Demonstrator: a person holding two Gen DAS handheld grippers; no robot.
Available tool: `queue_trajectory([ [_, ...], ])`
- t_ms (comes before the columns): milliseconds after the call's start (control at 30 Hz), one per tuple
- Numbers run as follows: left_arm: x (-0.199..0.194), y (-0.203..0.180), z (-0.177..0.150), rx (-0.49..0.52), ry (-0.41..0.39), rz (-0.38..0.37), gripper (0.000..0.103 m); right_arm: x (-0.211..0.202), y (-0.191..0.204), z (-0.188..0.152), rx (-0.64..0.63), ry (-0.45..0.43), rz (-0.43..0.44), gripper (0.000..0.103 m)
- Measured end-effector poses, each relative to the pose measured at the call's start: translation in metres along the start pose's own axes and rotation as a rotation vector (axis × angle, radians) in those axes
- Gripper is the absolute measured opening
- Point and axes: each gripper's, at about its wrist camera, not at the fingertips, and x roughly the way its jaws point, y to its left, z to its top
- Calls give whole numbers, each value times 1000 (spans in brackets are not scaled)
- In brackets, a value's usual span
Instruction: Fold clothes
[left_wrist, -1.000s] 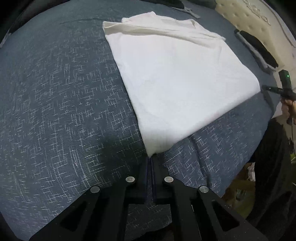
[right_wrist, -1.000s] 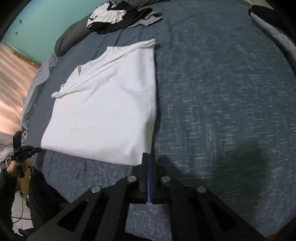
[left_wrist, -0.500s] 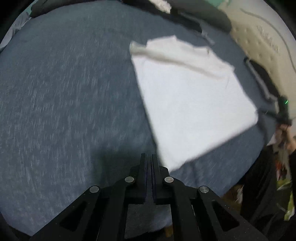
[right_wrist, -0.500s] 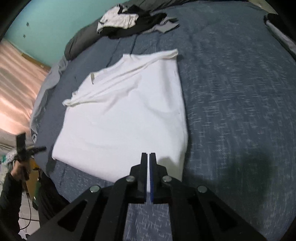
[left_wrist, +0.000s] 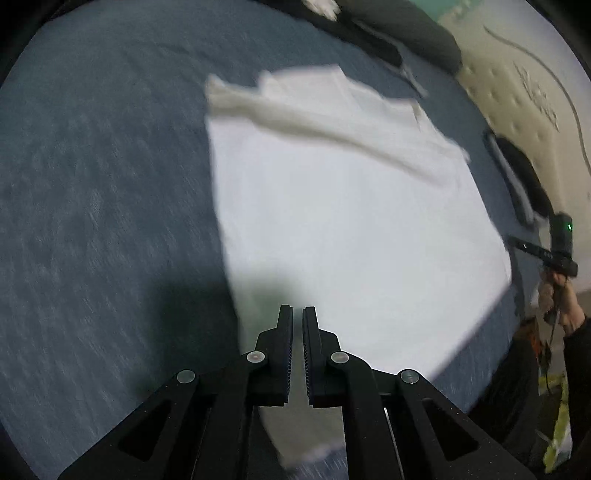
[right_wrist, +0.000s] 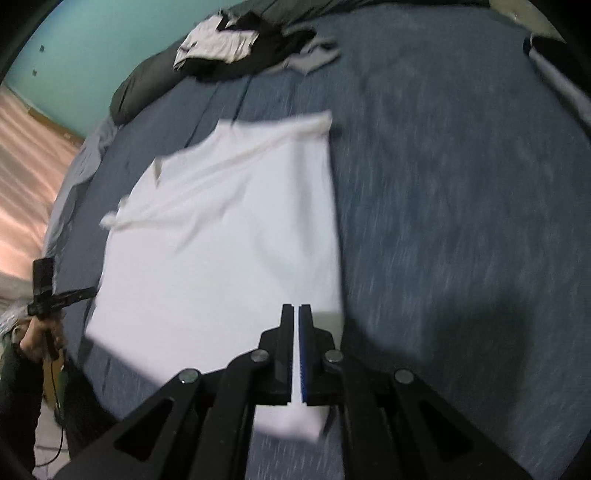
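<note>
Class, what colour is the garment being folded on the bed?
White; the garment lies on a dark blue bedcover. It shows best in the right wrist view.

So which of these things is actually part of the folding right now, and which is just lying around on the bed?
In use:
- white T-shirt
- left gripper, pinching its hem
- right gripper, pinching its hem

Lying about:
- heap of dark and light clothes
- dark garment by the cream headboard
- blue bedspread underneath
</note>
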Motion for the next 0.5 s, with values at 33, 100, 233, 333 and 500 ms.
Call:
queue_trajectory([
  [33, -1, 5, 7, -8, -20, 11, 13, 2, 0, 9, -1, -8, -11, 6],
  [100, -1, 15, 23, -28, -60, 24, 15, 11, 0, 26, -15, -14, -47, 16],
  [233, 10, 26, 51, -38, -88, 72, 21, 29, -2, 57, -59, -19, -126, 26],
  [333, 15, 33, 62, -1, -102, 107, 21, 43, -3, 79, -92, -23, -185, 26],
  [500, 27, 28, 84, 45, -161, 141, 22, 70, -8, 103, -130, -7, -238, 26],
])
